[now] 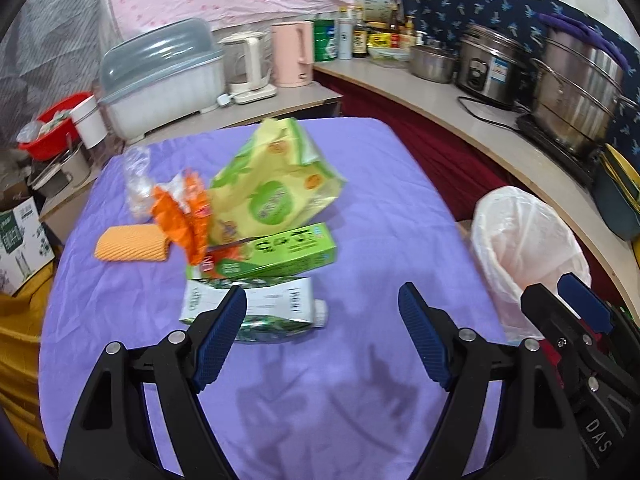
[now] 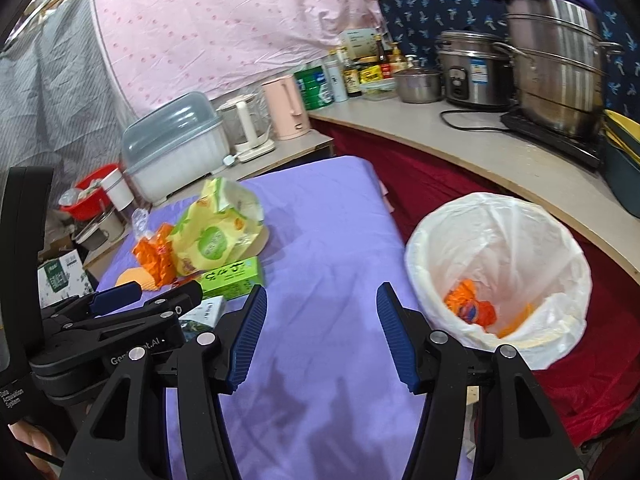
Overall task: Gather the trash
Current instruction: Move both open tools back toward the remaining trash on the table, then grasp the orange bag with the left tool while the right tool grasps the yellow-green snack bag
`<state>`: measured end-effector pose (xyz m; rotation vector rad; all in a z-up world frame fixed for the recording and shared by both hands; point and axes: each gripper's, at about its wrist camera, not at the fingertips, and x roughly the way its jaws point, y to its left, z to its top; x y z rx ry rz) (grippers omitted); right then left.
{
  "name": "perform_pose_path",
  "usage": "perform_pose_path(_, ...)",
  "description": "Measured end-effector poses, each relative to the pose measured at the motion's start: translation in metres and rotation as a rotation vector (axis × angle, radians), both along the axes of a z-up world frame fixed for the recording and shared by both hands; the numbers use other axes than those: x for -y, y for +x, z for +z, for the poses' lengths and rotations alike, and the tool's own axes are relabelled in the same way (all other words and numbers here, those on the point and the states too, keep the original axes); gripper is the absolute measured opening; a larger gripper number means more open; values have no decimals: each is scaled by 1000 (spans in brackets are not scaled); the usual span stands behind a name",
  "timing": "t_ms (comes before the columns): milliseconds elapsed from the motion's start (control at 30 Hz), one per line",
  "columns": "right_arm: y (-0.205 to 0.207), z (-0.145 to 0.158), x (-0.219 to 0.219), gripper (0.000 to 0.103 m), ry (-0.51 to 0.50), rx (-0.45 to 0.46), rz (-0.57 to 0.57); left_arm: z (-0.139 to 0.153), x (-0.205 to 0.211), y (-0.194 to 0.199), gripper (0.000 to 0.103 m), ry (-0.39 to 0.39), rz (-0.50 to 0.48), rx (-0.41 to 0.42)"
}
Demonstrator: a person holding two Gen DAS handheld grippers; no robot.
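Observation:
Trash lies in a heap on the purple-covered table [image 1: 384,200]: a yellow-green bag [image 1: 276,184], an orange wrapper [image 1: 182,216], clear plastic [image 1: 136,180], a green box [image 1: 280,254] and a white-green carton [image 1: 264,306]. An orange sponge [image 1: 130,245] lies to their left. My left gripper [image 1: 322,292] hovers open just in front of the carton, holding nothing. My right gripper [image 2: 322,292] is open and empty over bare cloth, left of the white-lined bin [image 2: 496,216]. An orange wrapper [image 2: 470,309] lies inside the bin. Each gripper shows at the edge of the other's view.
A curved counter [image 1: 460,120] on the right carries a steel steamer pot [image 1: 580,84], a rice cooker [image 1: 486,68], bottles and a cable. Behind the table stand a pink kettle [image 1: 292,54], a covered dish rack [image 1: 160,76] and a red basin [image 1: 56,128]. A cardboard box [image 1: 20,240] sits at the left.

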<state>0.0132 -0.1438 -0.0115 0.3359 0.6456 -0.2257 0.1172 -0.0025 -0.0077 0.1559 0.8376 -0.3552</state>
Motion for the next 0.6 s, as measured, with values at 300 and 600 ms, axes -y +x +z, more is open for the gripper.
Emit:
perform_pose_path(300,54,-10,-36,56,9,-24,94,-12,-68,43,74,-14,149,-38)
perform_pose_path(600,121,-8,-55,56,5,-18,150,-10,-109,99,74,-103,235,-88)
